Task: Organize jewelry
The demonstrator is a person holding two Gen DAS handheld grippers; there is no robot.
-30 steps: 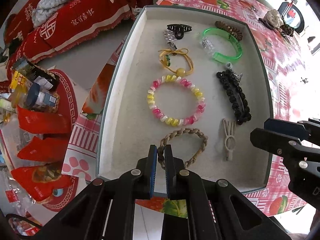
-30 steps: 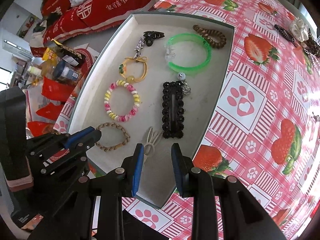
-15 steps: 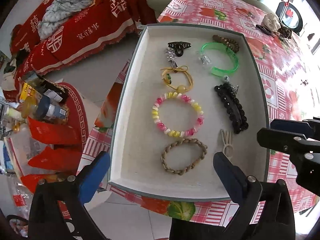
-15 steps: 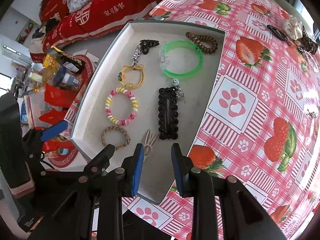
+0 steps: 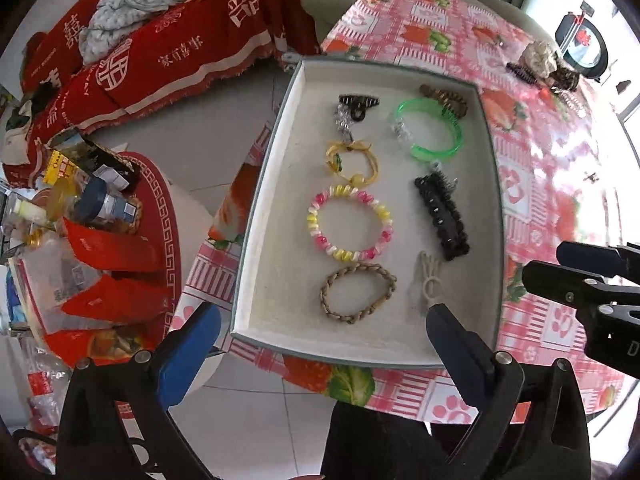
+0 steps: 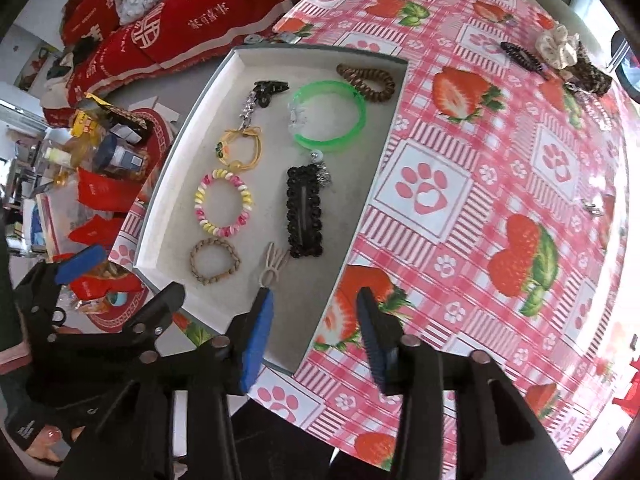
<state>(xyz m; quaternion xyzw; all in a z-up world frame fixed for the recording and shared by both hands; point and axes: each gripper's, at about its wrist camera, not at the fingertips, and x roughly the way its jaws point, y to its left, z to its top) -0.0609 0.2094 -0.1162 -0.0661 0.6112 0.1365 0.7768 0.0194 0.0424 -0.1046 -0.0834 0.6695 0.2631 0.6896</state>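
Scene: two hand-held grippers are hovering over a shallow tray (image 5: pixel 276 184) of jewelry at the edge of a strawberry-print tablecloth (image 6: pixel 500 184).
Left gripper (image 5: pixel 320 344): its jaws are standing wide, holding nothing, above the tray's near rim.
Right gripper (image 6: pixel 314 334): its jaws have just been opening and are now standing partway apart, with nothing between them.
Braided bracelet (image 5: pixel 358 292): it is lying flat in the tray's near row, just below the pink-and-yellow bead bracelet (image 5: pixel 350 222); its oval's long axis is running across the tray.
Black hair clip (image 6: pixel 304 210): its long axis is running from the near rim toward the far one, its charm end pointing at the green bangle (image 6: pixel 330 116).
Risk: the tray is sitting close to the table edge, so a low pass could be nudging it floorward; the pale rabbit-shaped clip (image 6: pixel 274 266) is lying near the black clip, so a loose pinch could be dragging both.
Remaining: several hair ties (image 6: pixel 576 60) are waiting on the far cloth, outside the tray.
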